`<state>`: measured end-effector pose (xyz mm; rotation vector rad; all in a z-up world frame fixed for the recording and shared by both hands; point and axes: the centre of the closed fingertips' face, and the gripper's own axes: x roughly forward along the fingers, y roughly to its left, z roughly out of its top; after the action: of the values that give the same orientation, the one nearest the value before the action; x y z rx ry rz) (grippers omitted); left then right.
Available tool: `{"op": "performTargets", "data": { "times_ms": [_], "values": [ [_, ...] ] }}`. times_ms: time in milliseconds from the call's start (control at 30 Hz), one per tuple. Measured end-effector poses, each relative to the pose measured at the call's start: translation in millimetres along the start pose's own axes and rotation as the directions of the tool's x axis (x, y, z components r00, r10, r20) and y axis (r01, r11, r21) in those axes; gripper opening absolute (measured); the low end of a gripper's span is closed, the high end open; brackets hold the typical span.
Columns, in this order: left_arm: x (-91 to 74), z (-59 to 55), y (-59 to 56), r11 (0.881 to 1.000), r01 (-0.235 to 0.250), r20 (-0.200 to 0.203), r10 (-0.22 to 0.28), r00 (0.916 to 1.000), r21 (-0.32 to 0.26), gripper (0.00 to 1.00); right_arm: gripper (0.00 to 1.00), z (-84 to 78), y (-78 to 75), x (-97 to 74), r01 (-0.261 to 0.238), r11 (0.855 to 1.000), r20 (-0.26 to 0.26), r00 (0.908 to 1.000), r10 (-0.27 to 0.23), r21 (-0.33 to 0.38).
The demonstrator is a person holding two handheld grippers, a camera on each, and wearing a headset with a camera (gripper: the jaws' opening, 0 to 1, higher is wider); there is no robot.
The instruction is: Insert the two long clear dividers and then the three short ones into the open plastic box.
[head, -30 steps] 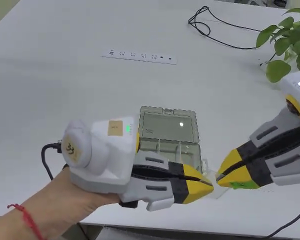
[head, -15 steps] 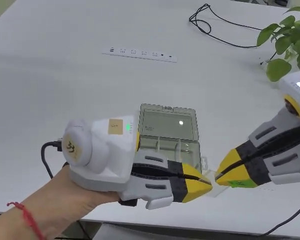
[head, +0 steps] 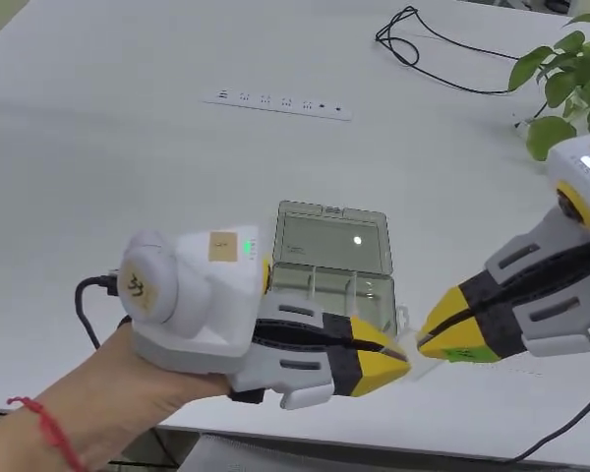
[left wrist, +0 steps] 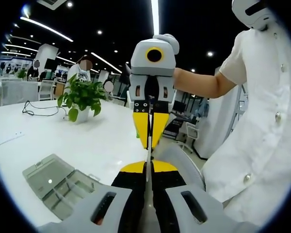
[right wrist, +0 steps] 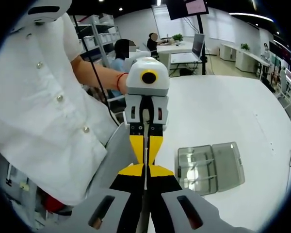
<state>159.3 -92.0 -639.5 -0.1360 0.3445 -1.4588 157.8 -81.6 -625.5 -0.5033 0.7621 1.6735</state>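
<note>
The open clear plastic box [head: 331,258] lies on the white table, lid flat behind its base, with two dividers standing in the base. My left gripper [head: 401,360] and right gripper [head: 425,341] meet tip to tip just in front of the box's right corner, above the table's near edge. A thin clear divider [left wrist: 149,145] runs edge-on between the two pairs of jaws, and both grippers look shut on it. The same divider [right wrist: 146,154] is a thin line in the right gripper view. The box [left wrist: 58,183] sits low left in the left gripper view, and the box [right wrist: 211,167] is to the right in the right gripper view.
A white power strip [head: 275,101] lies far back on the table. A black cable [head: 423,49] loops at the back right beside a potted plant [head: 568,79]. The table's front edge [head: 374,428] runs right under the grippers. A person in white stands close behind them.
Both grippers have drifted a little to the left, still tip to tip on the divider. The box has not moved.
</note>
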Motion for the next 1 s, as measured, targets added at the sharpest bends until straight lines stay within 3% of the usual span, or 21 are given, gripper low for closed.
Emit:
{"op": "performTargets", "data": {
  "times_ms": [300, 500, 767, 1000],
  "values": [
    [-10.8, -5.5, 7.5, 0.999, -0.044, -0.002, 0.044, 0.999, -0.017, 0.06, 0.02, 4.6, -6.3, -3.3, 0.018, 1.0, 0.014, 0.9997, -0.018, -0.003],
    [-23.9, -11.0, 17.7, 0.995, -0.097, -0.008, 0.097, 0.9953, -0.025, 0.17, 0.02, 8.3, -12.5, -3.9, 0.04, 0.999, 0.02, 0.999, -0.04, -0.005],
    [-45.9, -23.7, 36.9, 0.98, -0.191, -0.026, 0.19, 0.9815, -0.05, 0.36, 0.02, 15.9, -29.7, -0.1, 0.081, 0.997, 0.023, 0.9965, -0.081, -0.004],
    [-63.0, -32.2, 52.8, 0.96, -0.274, -0.02, 0.273, 0.9617, -0.065, 0.54, 0.02, 21.2, -49.3, 6.9, 0.109, 0.994, 0.013, 0.9939, -0.109, -0.017]
  ]
}}
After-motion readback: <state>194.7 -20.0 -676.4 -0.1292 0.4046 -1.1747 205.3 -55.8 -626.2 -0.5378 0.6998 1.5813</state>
